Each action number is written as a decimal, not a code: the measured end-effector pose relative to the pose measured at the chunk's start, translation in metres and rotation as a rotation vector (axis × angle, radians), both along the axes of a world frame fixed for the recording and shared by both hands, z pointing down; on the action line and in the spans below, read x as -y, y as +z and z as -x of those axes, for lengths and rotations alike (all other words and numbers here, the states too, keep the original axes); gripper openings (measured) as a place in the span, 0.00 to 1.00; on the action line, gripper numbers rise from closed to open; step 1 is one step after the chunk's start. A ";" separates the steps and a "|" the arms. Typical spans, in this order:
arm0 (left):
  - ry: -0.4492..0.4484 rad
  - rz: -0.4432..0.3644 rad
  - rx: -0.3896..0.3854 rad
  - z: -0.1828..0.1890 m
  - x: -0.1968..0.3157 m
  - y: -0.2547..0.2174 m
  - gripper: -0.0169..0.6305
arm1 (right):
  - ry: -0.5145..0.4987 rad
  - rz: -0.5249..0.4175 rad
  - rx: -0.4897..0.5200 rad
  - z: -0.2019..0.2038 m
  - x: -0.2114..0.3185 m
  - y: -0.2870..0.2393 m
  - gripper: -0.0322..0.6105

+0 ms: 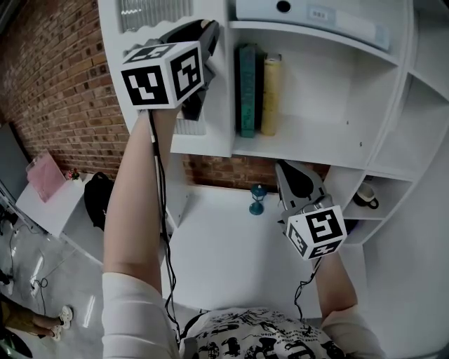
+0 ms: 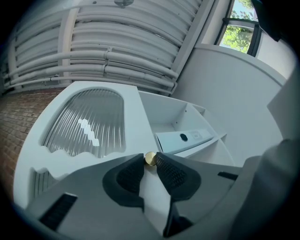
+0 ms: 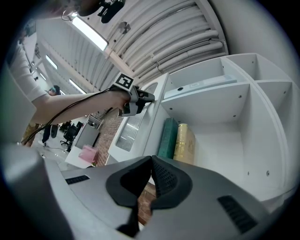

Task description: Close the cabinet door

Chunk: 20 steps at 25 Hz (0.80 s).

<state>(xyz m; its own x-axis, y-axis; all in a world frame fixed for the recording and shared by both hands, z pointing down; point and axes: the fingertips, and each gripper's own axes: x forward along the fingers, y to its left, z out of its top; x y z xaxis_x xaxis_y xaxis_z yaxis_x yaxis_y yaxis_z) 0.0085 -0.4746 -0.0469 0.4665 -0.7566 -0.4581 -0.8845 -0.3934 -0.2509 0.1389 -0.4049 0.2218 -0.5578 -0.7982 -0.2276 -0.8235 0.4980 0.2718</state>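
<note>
The white cabinet door (image 2: 136, 122) has a ribbed glass pane (image 2: 89, 124) and stands ajar beside the open shelves. A small gold knob (image 2: 150, 158) on the door's edge sits pinched between the tips of my left gripper (image 2: 150, 163). In the head view the left gripper (image 1: 208, 31) is raised high against the door (image 1: 221, 105). The right gripper view shows it at the door's edge (image 3: 149, 97). My right gripper (image 1: 289, 172) hangs lower, in front of the shelves, shut with nothing between its jaws (image 3: 151, 161).
A green book (image 1: 247, 91) and a yellow one (image 1: 271, 95) stand on the middle shelf. A binder (image 1: 309, 14) lies on the shelf above. A mug (image 1: 365, 196) sits in a lower right compartment, a small blue ornament (image 1: 257, 200) on the white table (image 1: 224, 245).
</note>
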 end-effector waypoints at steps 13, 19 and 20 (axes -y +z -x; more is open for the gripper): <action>-0.044 -0.071 -0.051 -0.003 0.005 0.004 0.18 | 0.011 0.037 0.041 -0.012 0.004 0.008 0.07; 0.000 -0.057 -0.051 0.000 -0.010 0.020 0.22 | 0.016 0.045 0.032 -0.005 -0.003 0.013 0.07; 0.004 -0.040 -0.048 0.001 -0.011 0.024 0.20 | 0.016 0.047 0.032 -0.005 -0.003 0.014 0.07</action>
<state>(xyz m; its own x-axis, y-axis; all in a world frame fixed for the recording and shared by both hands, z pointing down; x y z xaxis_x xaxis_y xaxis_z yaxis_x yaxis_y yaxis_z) 0.0071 -0.4638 -0.0234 0.4461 -0.7355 -0.5099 -0.8943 -0.3876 -0.2234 0.1436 -0.4015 0.2359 -0.5377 -0.8173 -0.2070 -0.8394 0.4959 0.2223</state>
